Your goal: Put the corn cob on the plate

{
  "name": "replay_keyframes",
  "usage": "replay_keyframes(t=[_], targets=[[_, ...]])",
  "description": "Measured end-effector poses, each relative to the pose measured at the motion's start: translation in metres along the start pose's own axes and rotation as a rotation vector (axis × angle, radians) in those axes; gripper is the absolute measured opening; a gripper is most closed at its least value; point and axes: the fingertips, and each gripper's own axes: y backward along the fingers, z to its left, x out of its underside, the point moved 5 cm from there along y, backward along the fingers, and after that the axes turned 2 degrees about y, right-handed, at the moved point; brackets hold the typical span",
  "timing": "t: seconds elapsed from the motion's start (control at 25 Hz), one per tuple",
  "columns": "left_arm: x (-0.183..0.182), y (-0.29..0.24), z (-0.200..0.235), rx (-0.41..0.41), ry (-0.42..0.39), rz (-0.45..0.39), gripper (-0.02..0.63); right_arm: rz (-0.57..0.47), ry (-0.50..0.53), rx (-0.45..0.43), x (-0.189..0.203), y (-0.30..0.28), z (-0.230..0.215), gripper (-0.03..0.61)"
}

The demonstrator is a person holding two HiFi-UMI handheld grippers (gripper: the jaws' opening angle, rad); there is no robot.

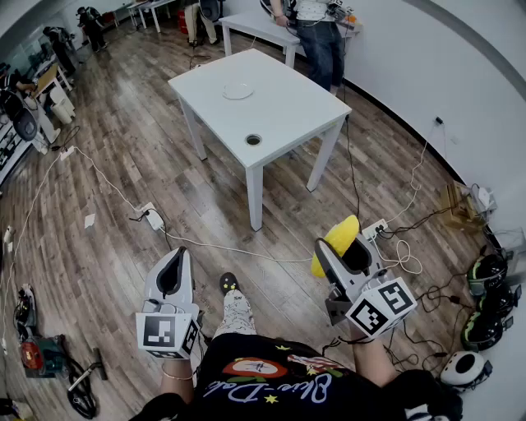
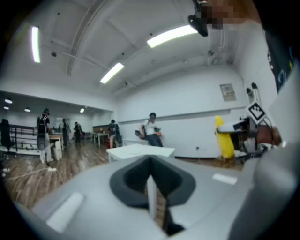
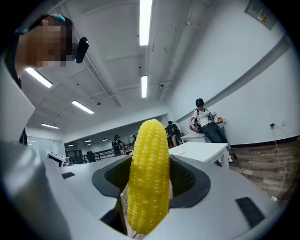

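A yellow corn cob [image 3: 149, 176] stands upright between the jaws of my right gripper [image 3: 149, 187], which is shut on it. In the head view the corn cob [image 1: 335, 243] sticks out ahead of the right gripper [image 1: 345, 259] at the lower right. My left gripper [image 1: 171, 275] is held level at the lower left, its jaws shut with nothing between them [image 2: 152, 192]. A white plate [image 1: 238, 90] lies on the white table [image 1: 288, 115] well ahead of me. In the left gripper view the corn cob [image 2: 224, 138] shows at the right.
Cables [image 1: 246, 251] and a power strip [image 1: 152, 219] lie on the wooden floor between me and the table. A person [image 1: 320, 37] stands behind the table by a second table [image 1: 255, 25]. Helmets and gear [image 1: 485, 304] line the right wall.
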Motion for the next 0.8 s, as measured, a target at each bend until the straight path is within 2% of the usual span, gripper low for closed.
replay_keyframes(t=[0.2,0.4,0.48,0.64,0.8], targets=[[-0.009,-0.063,0.078,-0.008,-0.032,-0.012,-0.014,-0.066,0.014,0.003,-0.025,-0.100,-0.006,0.252],[-0.031,-0.127,0.145,0.069,-0.107,-0.048,-0.014,-0.090,0.045,0.013,-0.041,-0.204,-0.001,0.252],[-0.030,-0.144,0.165,0.091,-0.091,-0.051,-0.014,-0.088,0.039,0.024,-0.041,-0.235,-0.001,0.252],[-0.025,-0.169,0.207,0.071,0.015,-0.059,-0.014,-0.051,0.023,0.035,-0.040,-0.285,-0.004,0.252],[-0.024,-0.189,0.243,0.032,-0.003,-0.046,-0.012,0.002,0.034,0.038,-0.038,-0.325,-0.017,0.252]])
